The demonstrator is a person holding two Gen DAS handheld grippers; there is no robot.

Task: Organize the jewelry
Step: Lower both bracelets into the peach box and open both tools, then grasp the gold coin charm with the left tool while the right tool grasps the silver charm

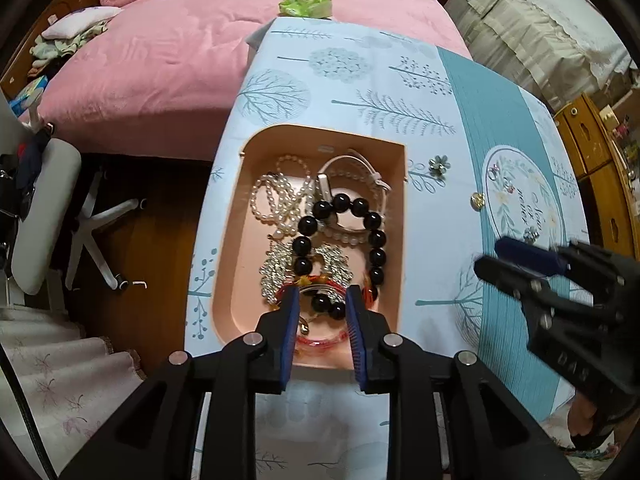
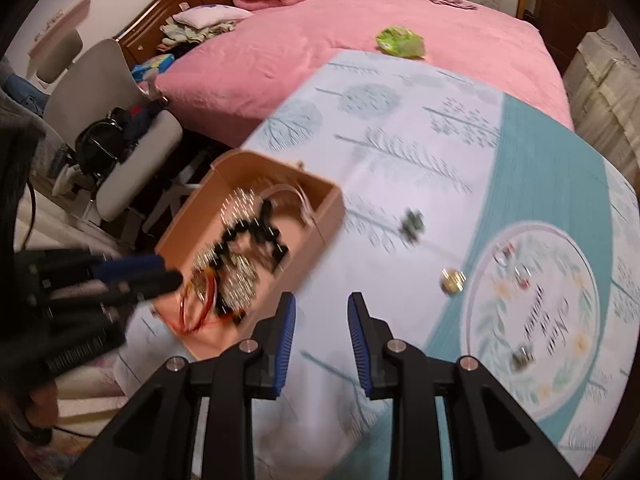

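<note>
Black letters "DAS" show on the right tool (image 1: 486, 258). Left tool (image 1: 322, 300) hangs partly open over the peach tray (image 1: 236, 216), gripping nothing. Right tool's jaws stand slightly apart, empty, beside that tray.

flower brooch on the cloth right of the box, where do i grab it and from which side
Take the flower brooch across its petal edges, coming straight down from above: it lies flat and alone on the tablecloth, beside the pink box, so nothing blocks the right tool.

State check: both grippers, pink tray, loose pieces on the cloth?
left gripper: open, over the tray, holding nothing
right gripper: open, empty, over the cloth
pink plastic tray: uncovered, heaped with beads and pearls
small green flower brooch: loose on the cloth
round gold piece: loose on the cloth
</note>
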